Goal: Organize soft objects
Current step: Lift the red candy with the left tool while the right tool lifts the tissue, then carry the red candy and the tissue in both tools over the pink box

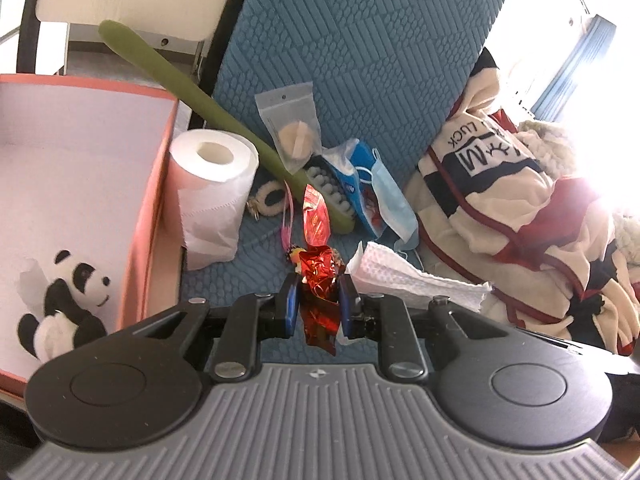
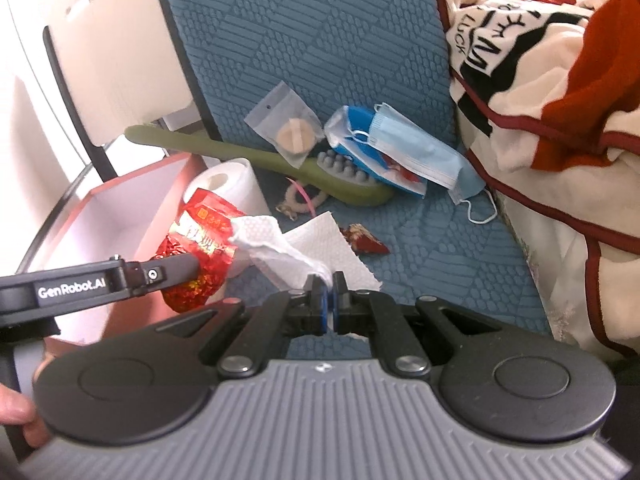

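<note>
Inside pink box (image 1: 148, 208): panda plush (image 1: 66, 308)

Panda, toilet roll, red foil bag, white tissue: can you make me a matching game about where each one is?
Things:
1. panda
2. toilet roll
3. red foil bag
4. white tissue

Places:
A. pinched in the right gripper
B. lying inside the pink box
C. clamped in the left gripper
D. standing on the blue cushion beside the box

Pairs: 1-B, 2-D, 3-C, 4-A
</note>
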`<state>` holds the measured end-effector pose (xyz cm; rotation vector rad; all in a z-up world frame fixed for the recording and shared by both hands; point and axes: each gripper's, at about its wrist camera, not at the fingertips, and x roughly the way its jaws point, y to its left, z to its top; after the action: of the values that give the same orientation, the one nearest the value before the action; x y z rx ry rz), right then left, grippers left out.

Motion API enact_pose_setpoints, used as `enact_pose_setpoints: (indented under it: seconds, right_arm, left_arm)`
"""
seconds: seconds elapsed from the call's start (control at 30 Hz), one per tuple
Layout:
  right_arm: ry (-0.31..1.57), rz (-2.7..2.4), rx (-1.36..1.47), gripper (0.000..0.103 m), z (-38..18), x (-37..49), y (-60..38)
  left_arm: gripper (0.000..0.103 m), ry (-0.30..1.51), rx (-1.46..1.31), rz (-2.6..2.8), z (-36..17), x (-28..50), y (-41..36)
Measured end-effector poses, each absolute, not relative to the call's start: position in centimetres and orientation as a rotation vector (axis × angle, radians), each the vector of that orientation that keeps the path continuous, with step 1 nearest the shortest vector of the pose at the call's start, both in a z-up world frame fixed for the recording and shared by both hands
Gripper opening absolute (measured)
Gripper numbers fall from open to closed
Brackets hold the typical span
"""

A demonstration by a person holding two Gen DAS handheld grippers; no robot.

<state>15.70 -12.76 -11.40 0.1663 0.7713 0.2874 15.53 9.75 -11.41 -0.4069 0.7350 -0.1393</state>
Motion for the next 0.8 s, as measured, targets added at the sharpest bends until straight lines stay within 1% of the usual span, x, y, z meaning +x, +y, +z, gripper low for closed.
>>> enact_pose_setpoints:
  seconds: [0.8]
  right_arm:
    - [0.696, 0.432, 0.192, 0.007, -5.2, 14.2, -5.0]
  left_arm:
    - [0.024, 0.673, -0.414, -0.045, -4.4, 11.4, 17.3]
